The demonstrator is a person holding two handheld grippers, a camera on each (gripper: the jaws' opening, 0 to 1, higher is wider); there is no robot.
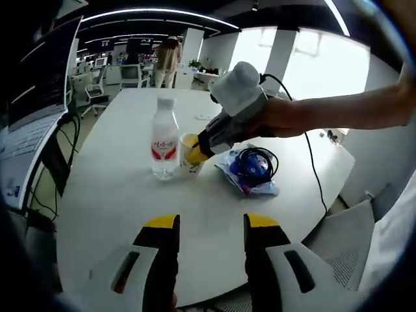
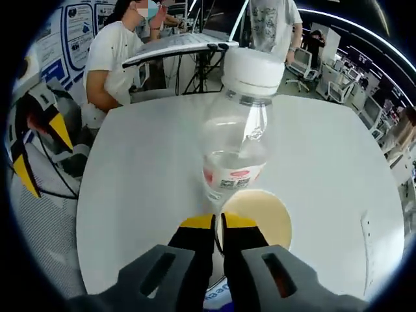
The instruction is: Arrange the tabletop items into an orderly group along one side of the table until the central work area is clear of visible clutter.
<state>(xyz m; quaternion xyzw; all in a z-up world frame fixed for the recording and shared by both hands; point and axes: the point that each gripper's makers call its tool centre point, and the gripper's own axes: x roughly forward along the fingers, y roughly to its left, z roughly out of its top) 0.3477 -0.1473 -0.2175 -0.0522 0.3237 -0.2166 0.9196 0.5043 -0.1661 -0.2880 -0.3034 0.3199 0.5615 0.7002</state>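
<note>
In the left gripper view, the left gripper point(image 1: 211, 224) hovers low over the near edge of a white table point(image 1: 117, 195), its yellow-tipped jaws spread wide with nothing between them. Just beyond, near the table's middle, a water bottle point(image 1: 164, 138) stands upright with a paper cup point(image 1: 188, 156) touching its right side. To the right of the cup lies a blue bag point(image 1: 250, 170) with a coiled black cable on top. The right gripper point(image 1: 203, 149), held in a person's hand point(image 1: 279, 117), reaches in from the right, its dark jaws meeting the cup's rim. A black cord point(image 1: 312, 162) trails from it across the table. A laptop point(image 1: 29, 140) sits at the far left edge, and a person point(image 1: 168, 60) stands among office desks in the background.

In the right gripper view, the right gripper point(image 2: 218, 224) has its jaws drawn nearly together, pinching the near rim of the cup point(image 2: 263, 218), whose pale interior opens just beyond the tips. The bottle point(image 2: 237, 130) rises directly behind, touching the cup, its white cap at the top. The left gripper point(image 2: 36, 146) appears at the left edge, off the table's side. Beyond the table point(image 2: 143, 182), a seated person in a white shirt point(image 2: 114, 62) and another standing person point(image 2: 273, 23) are near a raised laptop point(image 2: 175, 45).
</note>
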